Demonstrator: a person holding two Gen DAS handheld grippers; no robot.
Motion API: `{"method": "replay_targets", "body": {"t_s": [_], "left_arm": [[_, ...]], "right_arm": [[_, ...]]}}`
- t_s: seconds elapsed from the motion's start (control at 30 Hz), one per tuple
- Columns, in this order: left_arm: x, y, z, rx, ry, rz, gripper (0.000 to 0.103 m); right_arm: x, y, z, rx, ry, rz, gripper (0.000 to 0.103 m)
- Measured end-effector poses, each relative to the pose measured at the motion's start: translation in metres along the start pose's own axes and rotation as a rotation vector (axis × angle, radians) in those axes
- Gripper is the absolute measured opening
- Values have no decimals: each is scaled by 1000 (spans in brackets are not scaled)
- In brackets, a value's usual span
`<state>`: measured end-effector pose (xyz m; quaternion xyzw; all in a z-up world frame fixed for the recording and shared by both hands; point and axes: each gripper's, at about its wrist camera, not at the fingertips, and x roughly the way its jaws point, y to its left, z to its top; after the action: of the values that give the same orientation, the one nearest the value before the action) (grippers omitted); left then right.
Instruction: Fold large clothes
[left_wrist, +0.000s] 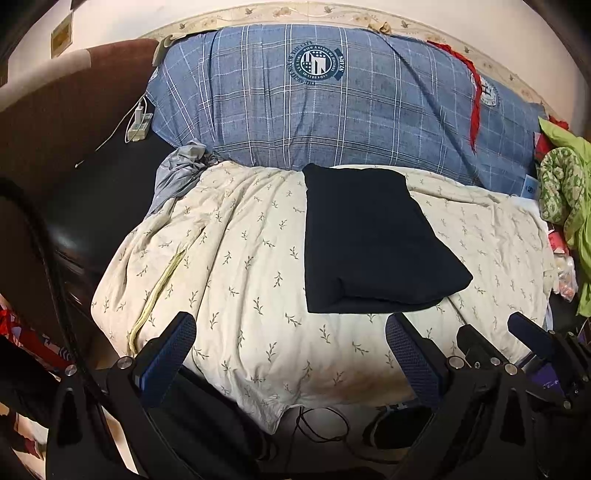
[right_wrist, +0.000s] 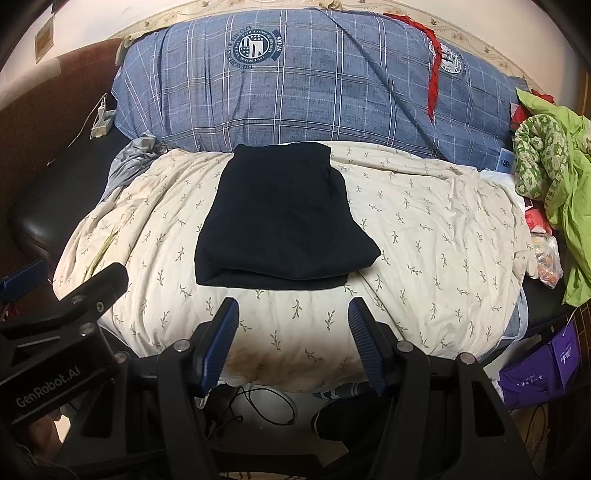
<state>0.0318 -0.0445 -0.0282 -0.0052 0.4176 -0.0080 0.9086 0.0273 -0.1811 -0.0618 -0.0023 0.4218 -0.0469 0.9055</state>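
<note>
A folded black garment (right_wrist: 284, 218) is lying flat on the cream leaf-print quilt (right_wrist: 424, 236), which serves as the landmark here; the garment is sitting near the quilt's middle, its far edge close to the blue plaid duvet (right_wrist: 314, 85) bunched behind the quilt. The right gripper (right_wrist: 293, 345) is hovering over the quilt's near edge, just short of the garment, its jaws standing wide apart with nothing between them. The left gripper (left_wrist: 291, 354) is hanging over the same near edge, to the left, likewise spread wide and empty. Green clothing (right_wrist: 554, 166) is piling up beyond the quilt's right side.
</note>
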Motion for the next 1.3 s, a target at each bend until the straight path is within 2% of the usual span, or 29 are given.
{"method": "replay_targets", "body": {"t_s": [1.3], "left_arm": [[4, -3, 2, 23, 11, -37, 102]], "right_arm": [[0, -4, 0, 1, -2, -5, 62]]}}
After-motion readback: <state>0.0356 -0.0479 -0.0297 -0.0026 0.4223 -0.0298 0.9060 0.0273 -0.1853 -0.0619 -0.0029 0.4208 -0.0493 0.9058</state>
